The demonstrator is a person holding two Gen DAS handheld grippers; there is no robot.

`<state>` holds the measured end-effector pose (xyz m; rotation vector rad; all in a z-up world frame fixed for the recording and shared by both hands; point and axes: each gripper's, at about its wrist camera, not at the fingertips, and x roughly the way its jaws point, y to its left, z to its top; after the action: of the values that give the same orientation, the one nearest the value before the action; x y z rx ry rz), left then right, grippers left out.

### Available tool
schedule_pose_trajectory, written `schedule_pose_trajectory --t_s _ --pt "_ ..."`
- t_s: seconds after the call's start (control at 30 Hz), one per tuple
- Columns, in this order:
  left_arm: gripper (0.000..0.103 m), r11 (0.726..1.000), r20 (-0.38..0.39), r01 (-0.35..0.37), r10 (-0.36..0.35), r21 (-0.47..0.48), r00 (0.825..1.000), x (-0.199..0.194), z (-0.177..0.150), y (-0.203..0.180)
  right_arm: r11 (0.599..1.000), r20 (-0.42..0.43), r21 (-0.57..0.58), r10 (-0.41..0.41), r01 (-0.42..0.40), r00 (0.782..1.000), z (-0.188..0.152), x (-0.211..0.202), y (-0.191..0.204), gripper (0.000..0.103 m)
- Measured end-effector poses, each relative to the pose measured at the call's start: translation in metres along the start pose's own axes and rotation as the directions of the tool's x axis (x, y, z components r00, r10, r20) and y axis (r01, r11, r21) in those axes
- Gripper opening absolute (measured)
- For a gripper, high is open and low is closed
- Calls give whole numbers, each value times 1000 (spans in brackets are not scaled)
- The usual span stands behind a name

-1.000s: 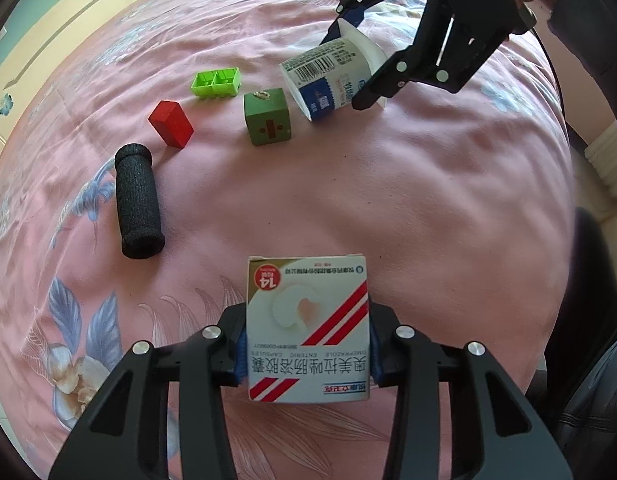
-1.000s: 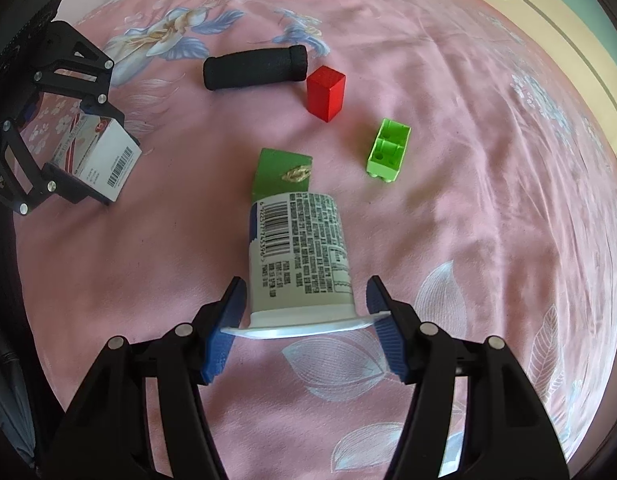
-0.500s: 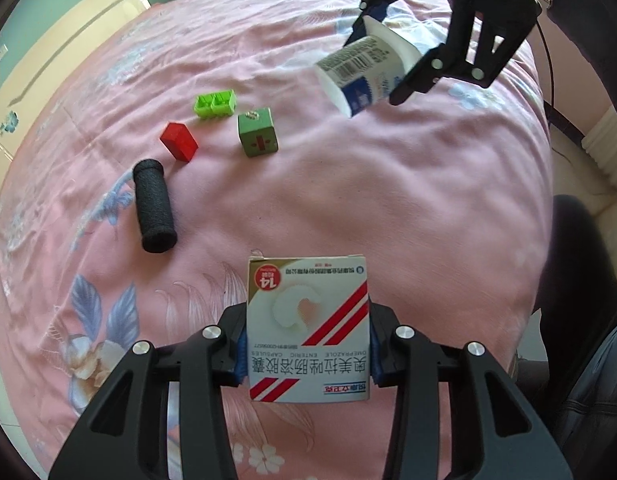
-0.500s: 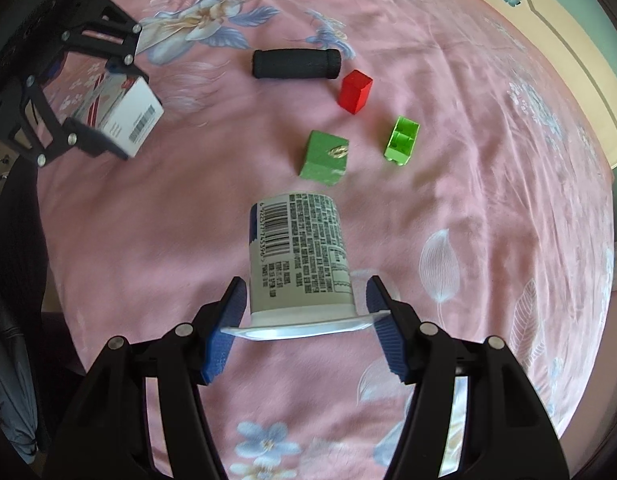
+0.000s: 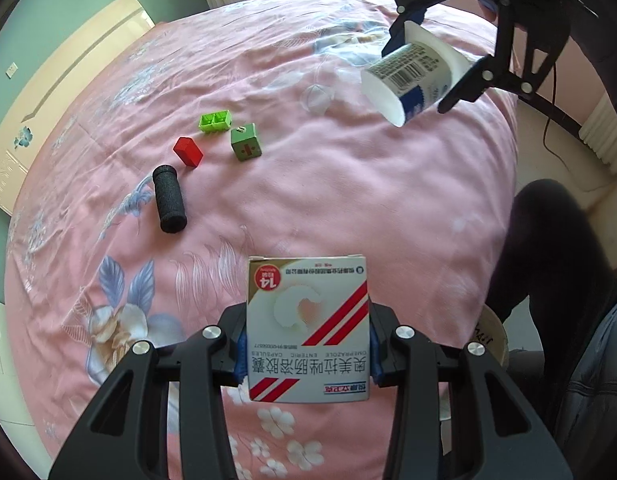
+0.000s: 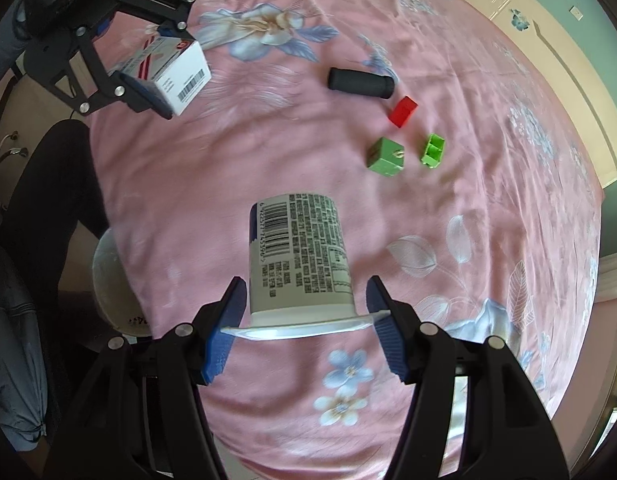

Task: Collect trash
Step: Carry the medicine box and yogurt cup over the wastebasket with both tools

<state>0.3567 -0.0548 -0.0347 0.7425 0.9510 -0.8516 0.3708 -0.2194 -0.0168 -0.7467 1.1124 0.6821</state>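
My left gripper (image 5: pixel 306 344) is shut on a white medicine box (image 5: pixel 307 328) with red stripes, held high above the pink bed. The box also shows in the right wrist view (image 6: pixel 176 68), in the left gripper (image 6: pixel 166 70) at upper left. My right gripper (image 6: pixel 302 320) is shut on a white yogurt cup (image 6: pixel 298 256) by its rim, held in the air. The cup (image 5: pixel 412 76) and right gripper (image 5: pixel 440 56) show at the upper right of the left wrist view.
On the pink floral bedspread (image 5: pixel 348 184) lie a black foam roller (image 5: pixel 170 199), a red block (image 5: pixel 187 152), a green brick (image 5: pixel 215 121) and a green cube (image 5: pixel 245 145). A round pale bin (image 6: pixel 112 280) stands on the floor beside the bed, also seen in the left wrist view (image 5: pixel 492 340).
Both grippers have risen well above the bed with their loads. The bed objects look smaller, and the bin beside the bed has come into view.
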Motion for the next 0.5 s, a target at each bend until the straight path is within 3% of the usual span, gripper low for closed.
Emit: schedule_pose_trajectory --t_s 0.5 --pt "45 1000 18 -17 17 19 1000 -36 -37 -43 997 25 -78 -13 15 1000 -18 -34 100 62"
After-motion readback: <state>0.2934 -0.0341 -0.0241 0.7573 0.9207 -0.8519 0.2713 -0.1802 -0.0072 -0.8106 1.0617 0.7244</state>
